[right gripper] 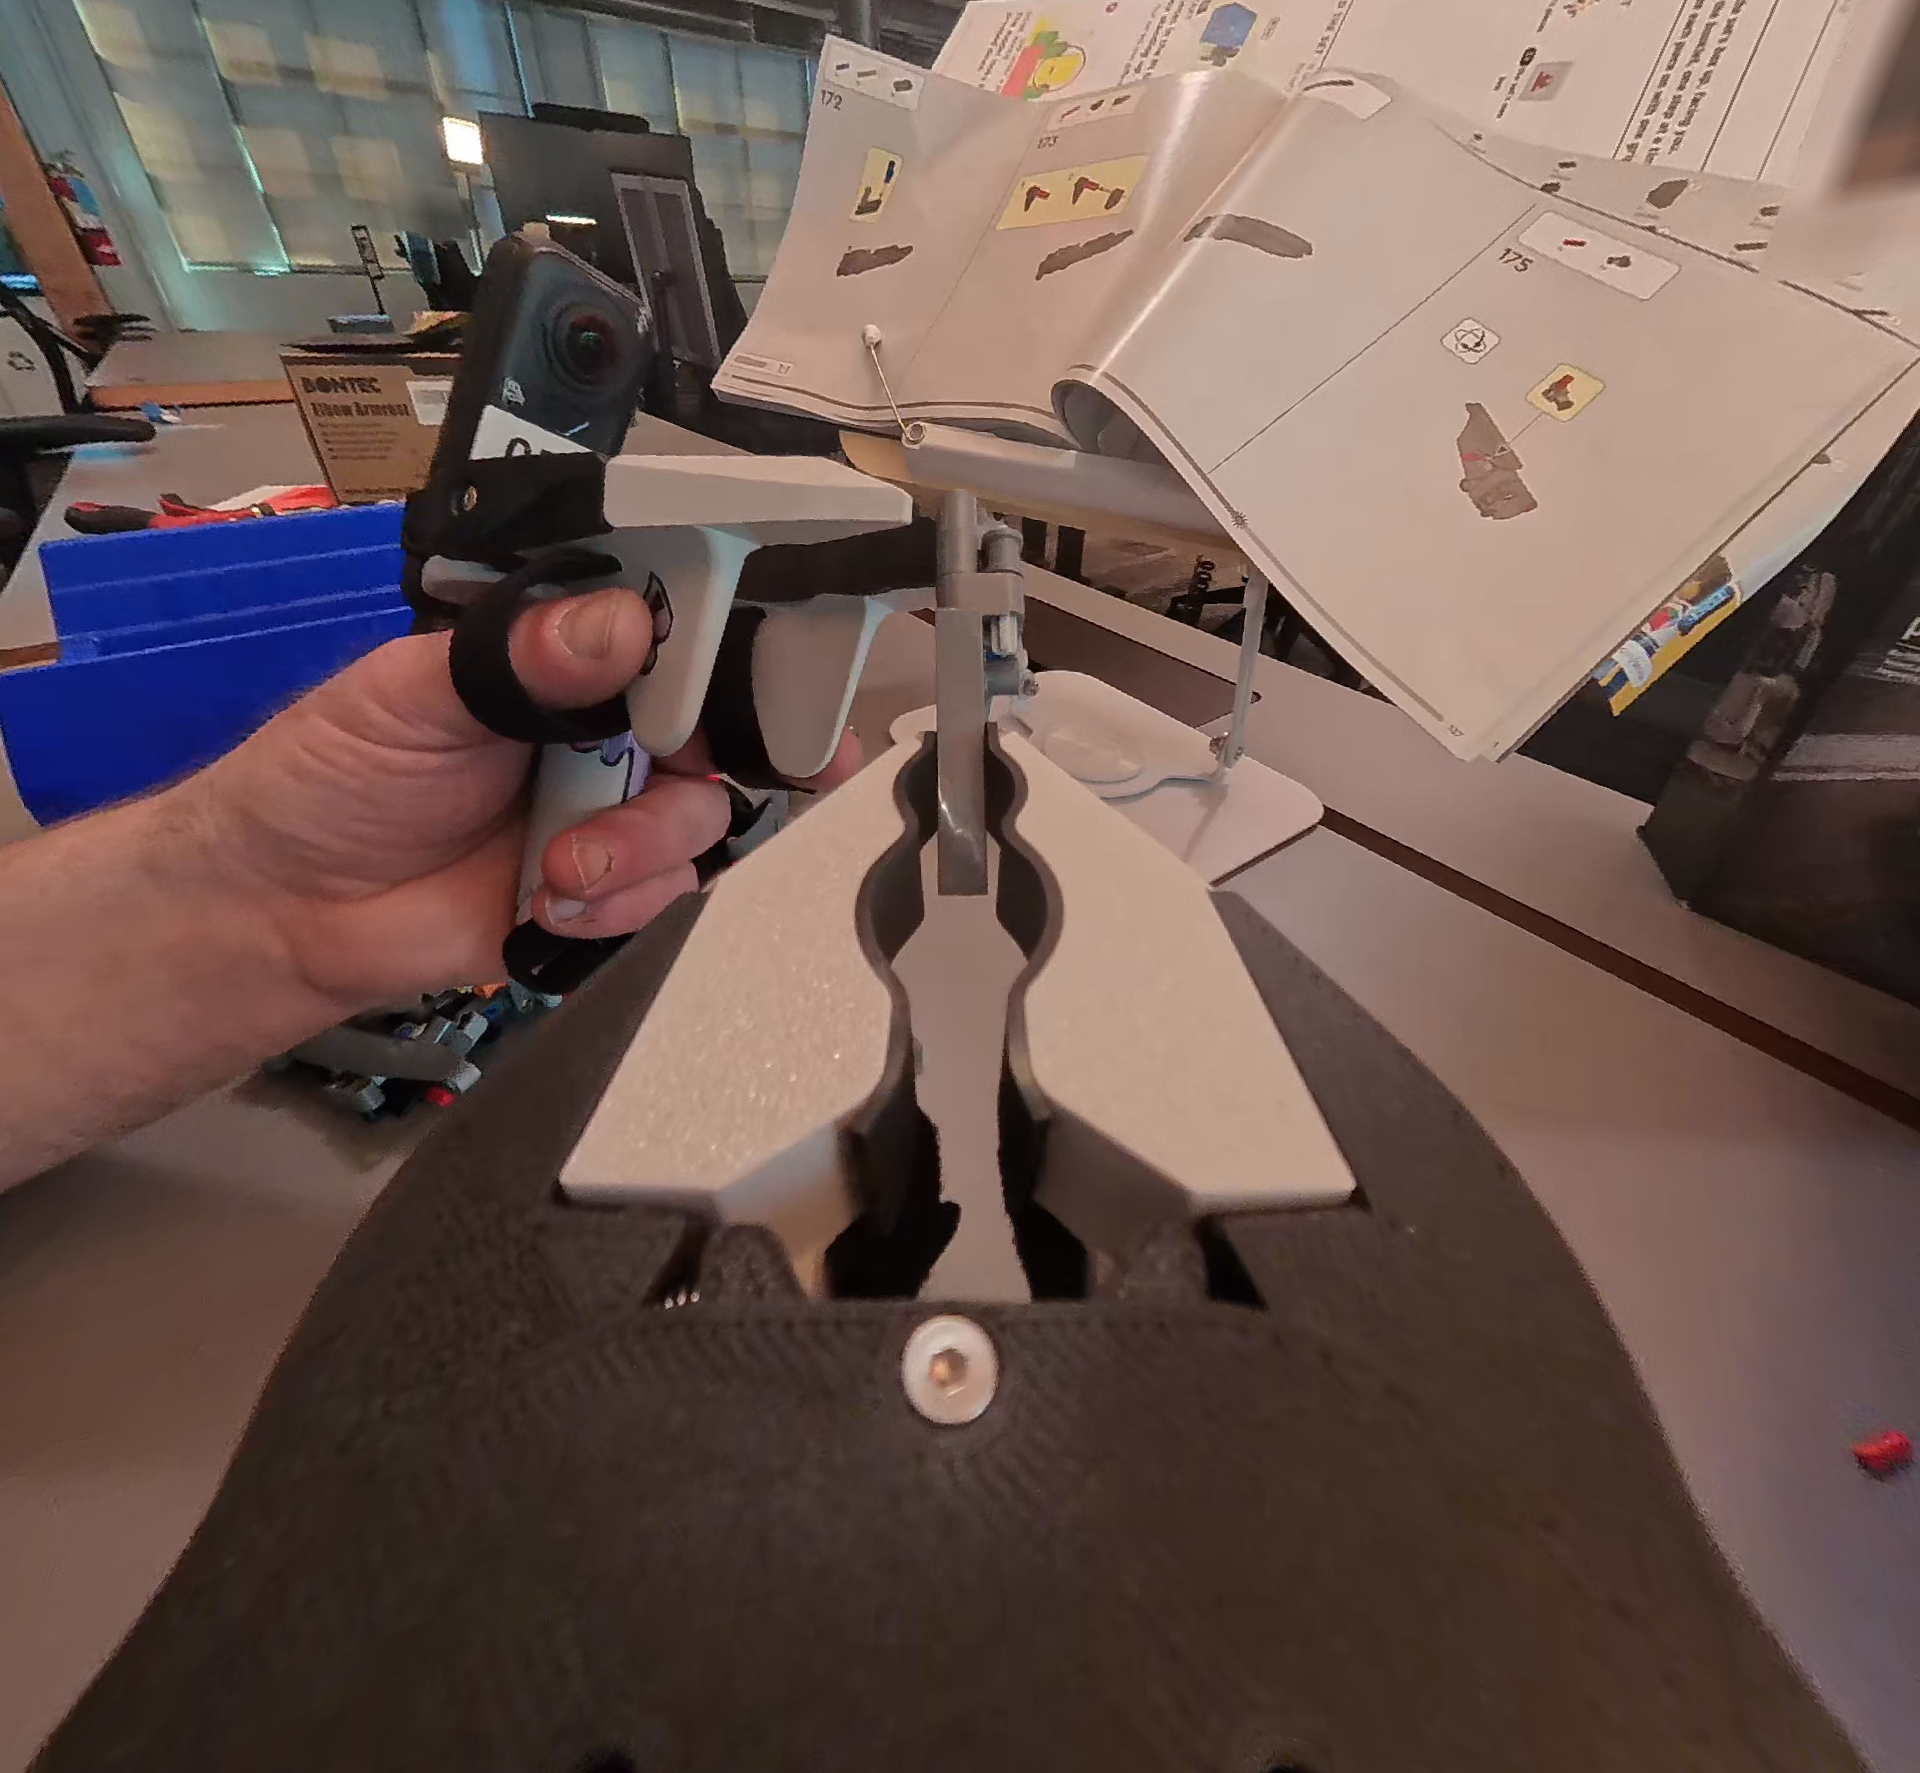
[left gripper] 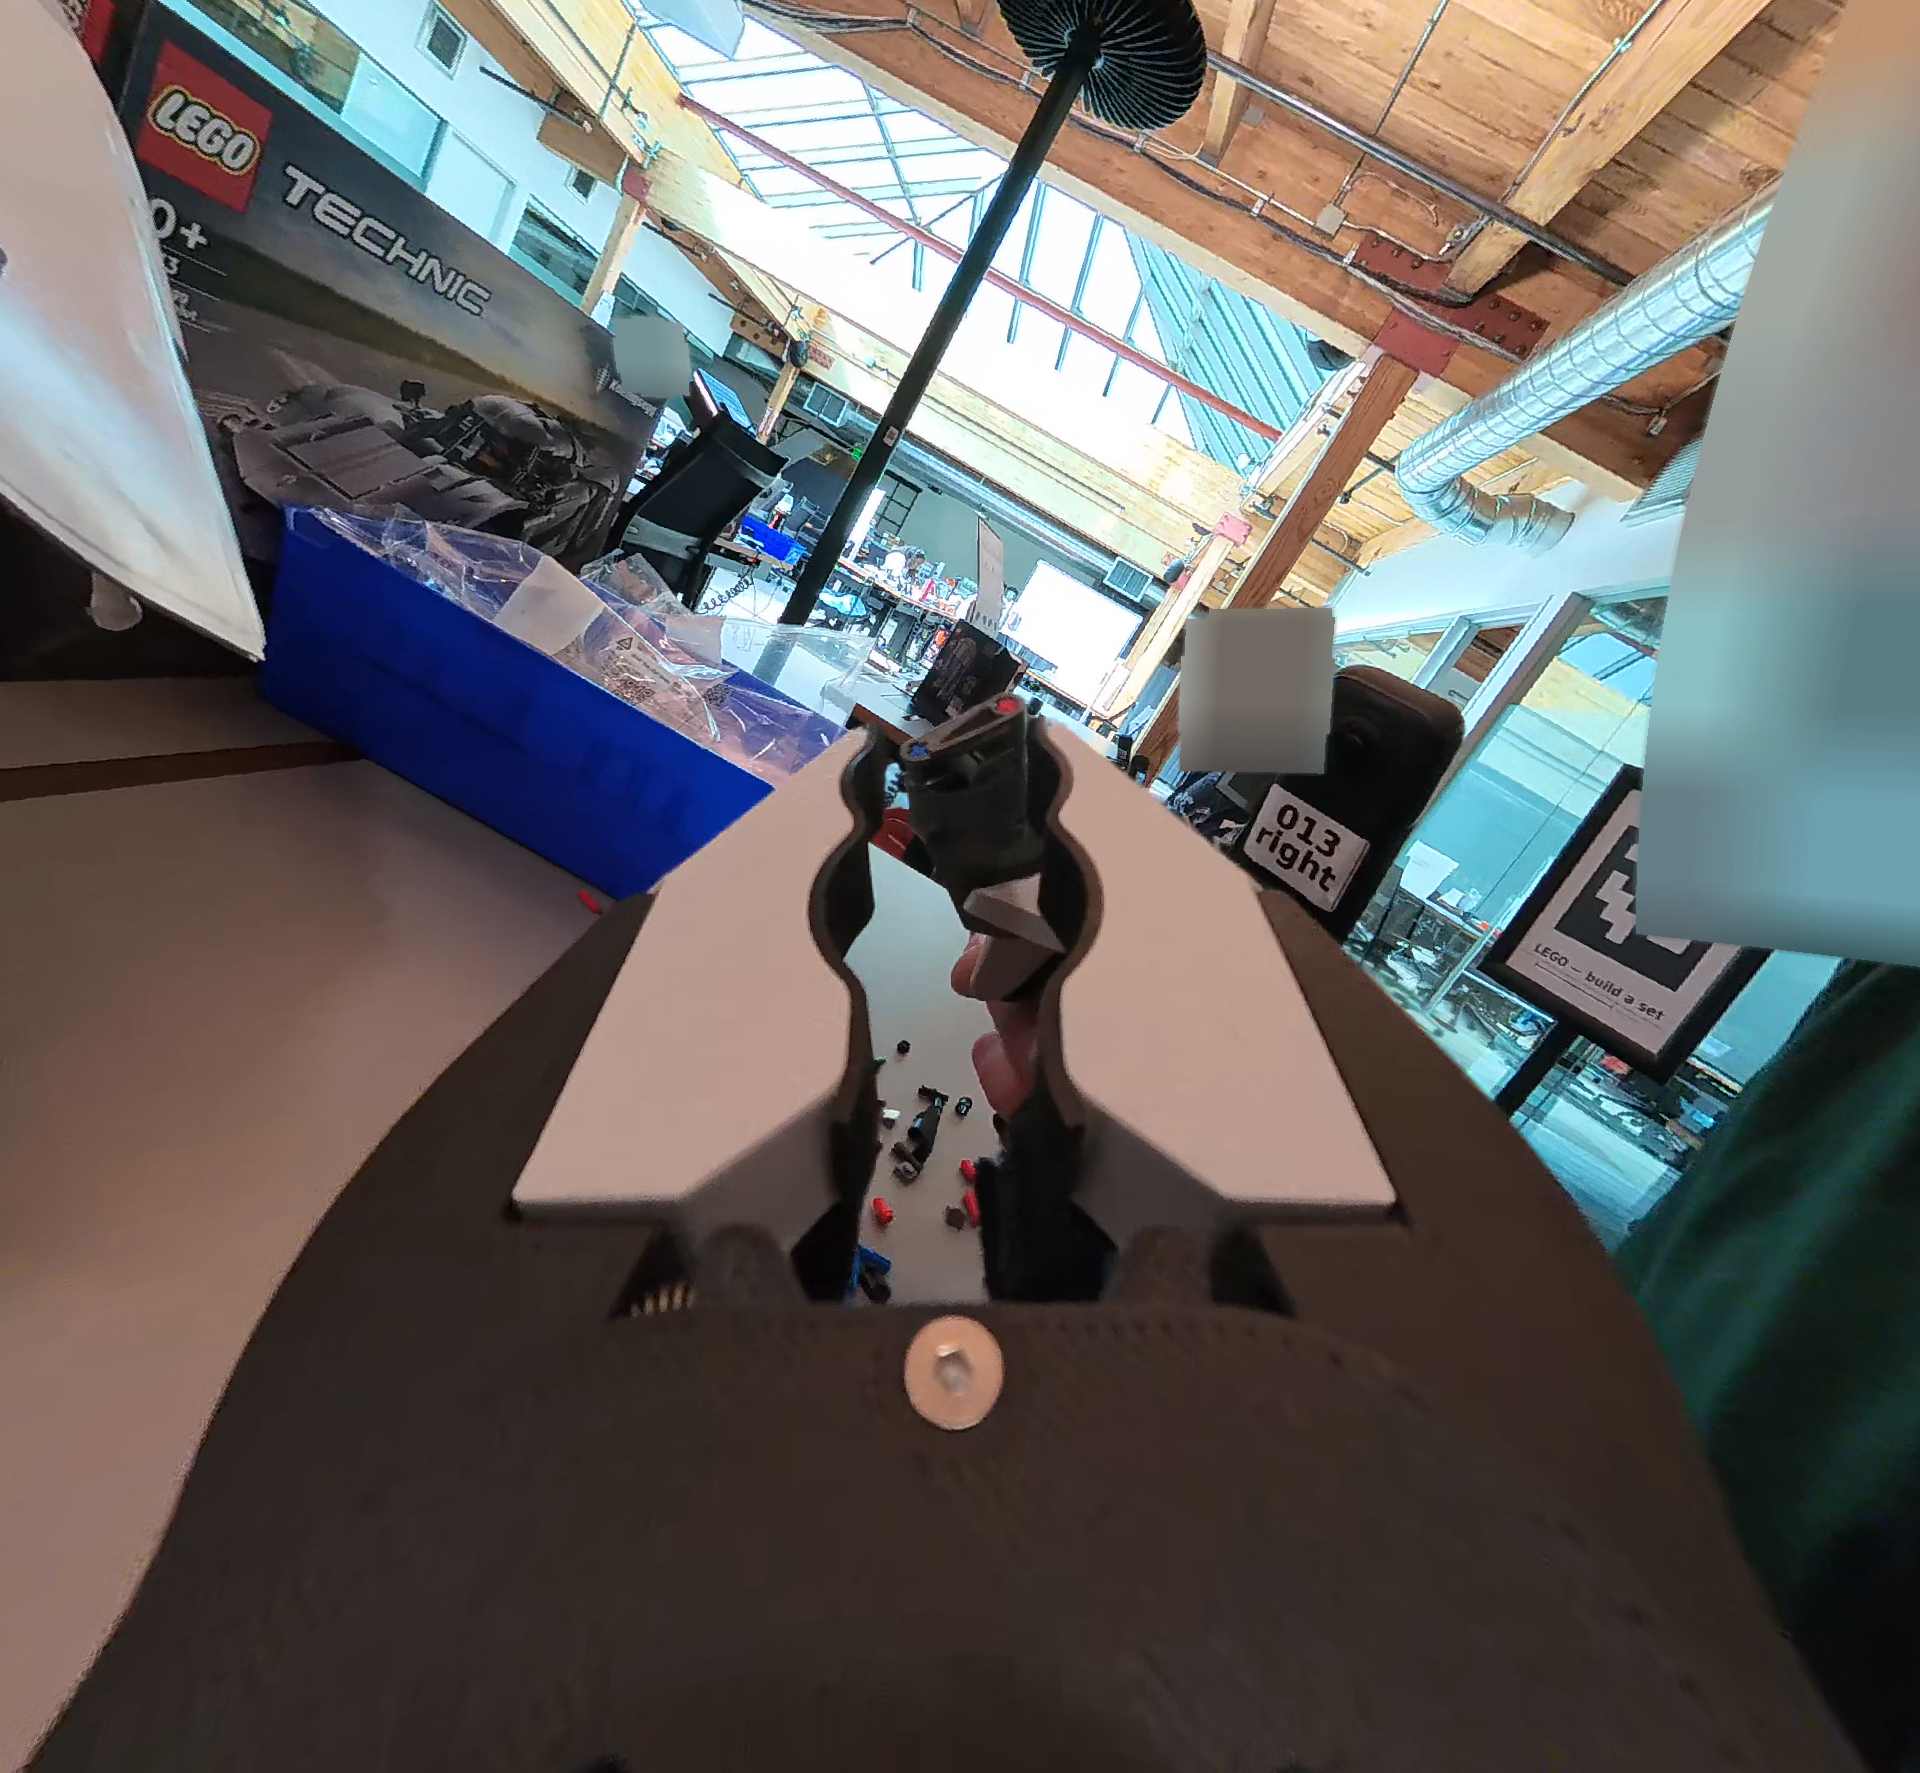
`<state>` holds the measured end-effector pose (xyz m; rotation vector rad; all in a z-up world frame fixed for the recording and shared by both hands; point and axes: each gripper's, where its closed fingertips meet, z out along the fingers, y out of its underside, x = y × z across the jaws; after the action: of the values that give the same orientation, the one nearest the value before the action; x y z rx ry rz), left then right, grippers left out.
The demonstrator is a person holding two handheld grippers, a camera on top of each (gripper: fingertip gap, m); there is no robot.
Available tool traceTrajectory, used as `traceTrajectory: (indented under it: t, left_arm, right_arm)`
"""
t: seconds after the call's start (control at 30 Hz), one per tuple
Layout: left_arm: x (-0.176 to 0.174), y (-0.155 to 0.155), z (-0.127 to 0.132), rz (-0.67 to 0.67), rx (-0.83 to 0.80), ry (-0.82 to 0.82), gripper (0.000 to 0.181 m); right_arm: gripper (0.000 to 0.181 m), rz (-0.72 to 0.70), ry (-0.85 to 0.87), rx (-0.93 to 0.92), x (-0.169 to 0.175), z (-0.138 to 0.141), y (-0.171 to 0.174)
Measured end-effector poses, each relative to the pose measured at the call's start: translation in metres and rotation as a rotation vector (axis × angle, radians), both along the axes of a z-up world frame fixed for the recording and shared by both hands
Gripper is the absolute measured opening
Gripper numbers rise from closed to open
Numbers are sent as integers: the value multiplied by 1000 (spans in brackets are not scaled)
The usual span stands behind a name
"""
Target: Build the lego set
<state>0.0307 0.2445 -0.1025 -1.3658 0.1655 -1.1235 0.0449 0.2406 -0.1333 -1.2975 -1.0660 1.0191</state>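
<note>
Between the left gripper's [left gripper: 961,788] fingers, tilted up toward the ceiling: a dark grey lego assembly [left gripper: 971,814], clamped near the tips. Between the right gripper's [right gripper: 961,814] fingers: a long grey lego piece [right gripper: 961,736], gripped upright, just right of the hand [right gripper: 395,788] holding the other gripper. Far right, on a stand: open instruction booklet [right gripper: 1351,321]; far left: blue bin [left gripper: 499,736].

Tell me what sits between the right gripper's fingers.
A grey lego piece, upright between the right gripper fingers, clamped near their tips. The right wrist view shows it.
</note>
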Motion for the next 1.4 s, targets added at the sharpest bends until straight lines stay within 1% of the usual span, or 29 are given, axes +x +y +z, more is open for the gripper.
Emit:
traceTrajectory:
  t: [0.03,0.13,0.27,0.37,0.47,0.53,0.57,0.63,0.7,0.77,0.83,0.87,0.93,1.03,1.1,1.13,1.23,1.3,1.37,1.4]
  left_arm:
    - [1,0,0,-5,0,0,24]
    - [6,-2,1,-41,6,-19,22]
    - [11,-5,5,-87,17,-64,18]
    - [12,-8,8,-95,34,-66,20]
    - [17,-11,10,-134,38,-65,21]
    - [25,-12,6,-172,27,-52,20]
    - [28,-14,7,-187,31,-56,16]
    - [30,-15,8,-189,41,-62,14]
    - [30,-15,7,-168,45,-32,14]
    - [27,-13,7,-122,56,-8,13]
    - [19,-12,11,-46,93,7,13]
    - [14,-11,11,6,109,42,13]
    - [6,-9,13,143,163,175,12]
    - [9,-10,12,300,250,450,13]
    - [19,-12,12,334,298,562,13]
    - [23,-13,10,335,302,586,12]
    - [27,-13,10,308,294,542,13]
    - [23,-12,12,293,272,484,12]
    - [19,-11,12,274,237,416,13]
    - [17,-10,12,272,220,386,13]
  right_arm:
    - [6,10,0,-7,-1,-1,-1]
    - [6,69,26,-58,-3,0,-6]
    - [5,187,132,-200,0,8,-11]
    - [5,294,231,-318,3,16,-15]
    - [5,407,299,-424,6,20,-20]
    - [5,446,310,-446,6,20,-23]
    - [6,460,306,-448,5,20,-25]
    - [6,489,315,-464,5,20,-27]
    - [6,512,325,-491,5,20,-28]
    - [7,485,335,-496,4,20,-24]
    - [15,428,341,-487,4,19,-16]
    - [19,395,340,-487,5,17,-11]
    - [30,352,351,-494,9,17,-2]
    - [33,336,360,-465,12,21,-1]
    - [39,292,318,-409,9,18,-1]
    - [39,284,304,-380,7,18,-3]
    - [41,299,287,-345,5,18,-9]
    - [38,297,263,-295,4,18,-13]
    - [36,272,222,-220,1,16,-17]
    - [38,254,191,-188,-2,13,-18]
